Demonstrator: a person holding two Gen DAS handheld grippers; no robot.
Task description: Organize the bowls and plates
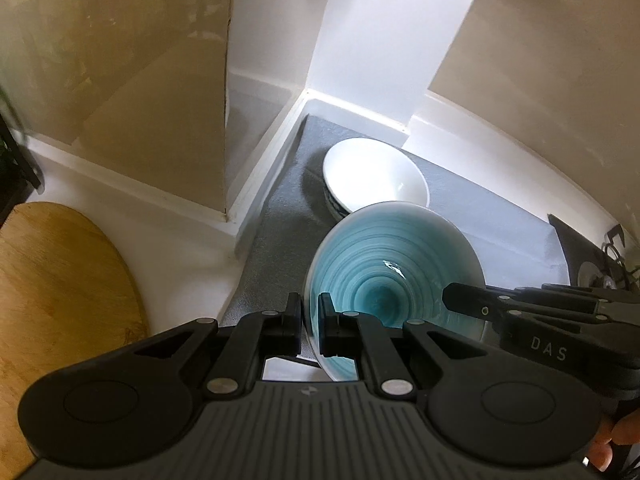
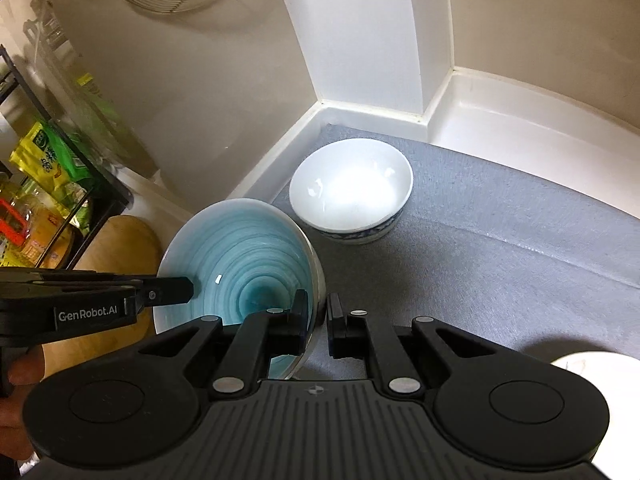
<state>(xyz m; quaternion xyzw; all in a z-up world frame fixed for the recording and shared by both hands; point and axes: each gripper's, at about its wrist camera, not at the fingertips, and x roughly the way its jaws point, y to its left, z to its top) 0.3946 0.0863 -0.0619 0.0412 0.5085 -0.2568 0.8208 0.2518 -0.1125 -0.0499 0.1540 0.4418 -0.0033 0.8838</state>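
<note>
Both grippers grip one object: a glazed ceramic bowl with a turquoise spiral interior and pale rim (image 1: 394, 268). The left gripper (image 1: 310, 322) has its two black fingers closed on the near-left part of the rim, one finger outside the wall and one inside. The right gripper (image 2: 318, 320) is likewise closed on the opposite rim; in the right wrist view its left finger sits inside the bowl and its right finger outside. Each gripper's finger also shows in the other's camera, reaching in over the bowl from the side.

The turquoise bowl appears tilted and clear of the grey textured mat (image 2: 460, 264) below; contact with the mat cannot be confirmed.

Beyond the fingertips of both grippers, a white ceramic bowl with a blue patterned outer band (image 2: 352, 190) stands upright on the mat, near the white corner upstand (image 2: 304, 124). The two bowls are close but apart.

Left of the left fingers: a rounded wooden board (image 1: 60, 280) on the white counter. Right of the right fingers, at the frame edge: part of a white dish (image 2: 596, 364).
</note>
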